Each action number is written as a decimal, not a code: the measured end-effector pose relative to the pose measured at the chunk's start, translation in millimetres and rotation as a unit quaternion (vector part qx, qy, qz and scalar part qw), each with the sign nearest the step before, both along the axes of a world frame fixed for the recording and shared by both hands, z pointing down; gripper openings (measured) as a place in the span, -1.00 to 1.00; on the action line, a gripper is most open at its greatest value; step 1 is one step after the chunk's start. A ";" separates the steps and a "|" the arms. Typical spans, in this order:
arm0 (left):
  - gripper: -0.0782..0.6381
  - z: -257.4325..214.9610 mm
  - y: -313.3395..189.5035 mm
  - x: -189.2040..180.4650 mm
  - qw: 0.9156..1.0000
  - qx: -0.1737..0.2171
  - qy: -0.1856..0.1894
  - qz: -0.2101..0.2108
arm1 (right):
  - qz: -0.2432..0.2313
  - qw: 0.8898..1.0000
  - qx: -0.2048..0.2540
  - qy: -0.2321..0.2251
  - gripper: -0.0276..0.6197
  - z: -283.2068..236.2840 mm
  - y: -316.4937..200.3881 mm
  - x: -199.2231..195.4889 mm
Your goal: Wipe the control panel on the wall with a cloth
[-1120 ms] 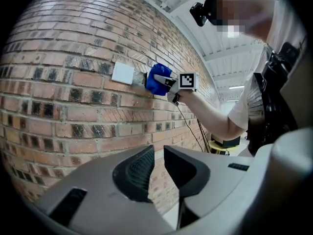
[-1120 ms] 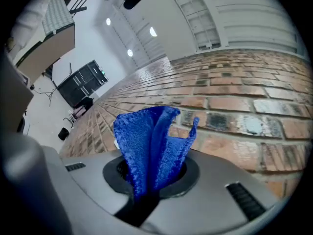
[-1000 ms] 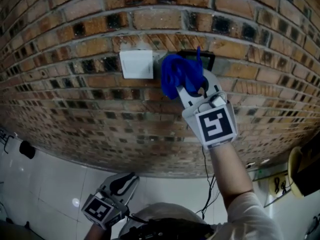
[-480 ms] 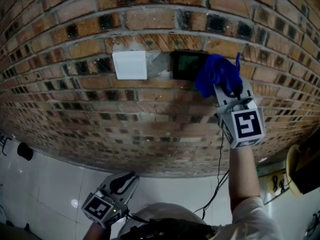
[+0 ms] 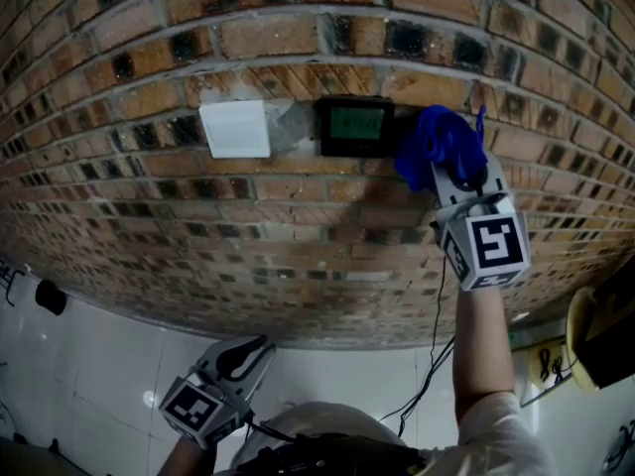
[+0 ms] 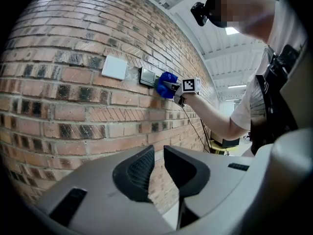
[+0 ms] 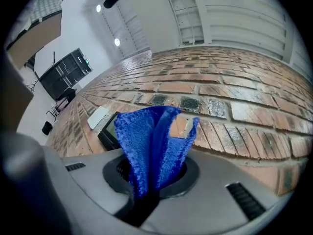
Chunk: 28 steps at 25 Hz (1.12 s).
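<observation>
The black control panel point(image 5: 355, 125) with a greenish display is set in the brick wall point(image 5: 298, 236). It also shows in the left gripper view point(image 6: 147, 76) and the right gripper view point(image 7: 110, 131). My right gripper point(image 5: 448, 162) is shut on a bunched blue cloth point(image 5: 437, 145), which is pressed to the bricks just right of the panel. The cloth point(image 7: 149, 141) stands up out of the right gripper point(image 7: 146, 180). My left gripper point(image 5: 246, 357) hangs low, away from the wall. In its own view the left gripper point(image 6: 159, 165) holds nothing, with only a slit between the jaws.
A white switch plate point(image 5: 234, 129) sits left of the panel. A thin black cable point(image 5: 437, 296) runs down the wall below my right arm. A yellow object point(image 5: 587, 337) is at the far right and a dark round thing point(image 5: 50, 296) at the lower left.
My right gripper has swept the cloth rightward across the panel. The cloth covered the panel a second ago and now lies to its right, so the display is bare. The left gripper has stayed put.
</observation>
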<state>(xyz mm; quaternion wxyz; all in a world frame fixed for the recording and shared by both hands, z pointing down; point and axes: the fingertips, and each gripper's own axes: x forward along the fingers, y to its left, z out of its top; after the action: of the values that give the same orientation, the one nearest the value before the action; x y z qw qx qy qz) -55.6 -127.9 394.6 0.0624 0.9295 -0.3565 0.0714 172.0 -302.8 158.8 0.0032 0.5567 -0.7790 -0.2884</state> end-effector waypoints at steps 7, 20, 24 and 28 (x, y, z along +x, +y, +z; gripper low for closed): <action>-0.64 0.7 -5.4 8.0 0.998 -0.007 -0.025 -0.050 | -0.056 0.998 -0.011 -0.027 -0.64 40.6 57.9 -2.0; -0.64 2.7 37.8 9.5 0.997 -0.009 -0.045 -0.061 | -0.046 0.977 -0.202 -0.044 -0.64 210.9 227.2 21.3; -0.64 -3.0 71.2 -9.7 0.999 0.006 -0.030 -0.037 | -0.036 0.977 -0.202 -0.059 -0.64 206.7 284.9 10.0; -0.64 0.3 109.5 -39.2 1.000 0.010 -0.019 -0.021 | -0.014 0.978 -0.199 -0.064 -0.64 201.6 338.5 -14.9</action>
<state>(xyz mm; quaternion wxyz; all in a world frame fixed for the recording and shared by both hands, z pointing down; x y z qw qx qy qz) -94.8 -18.4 394.9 0.0478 0.9208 -0.3778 0.0845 157.1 35.6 360.3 0.0602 0.5517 -0.8269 -0.0909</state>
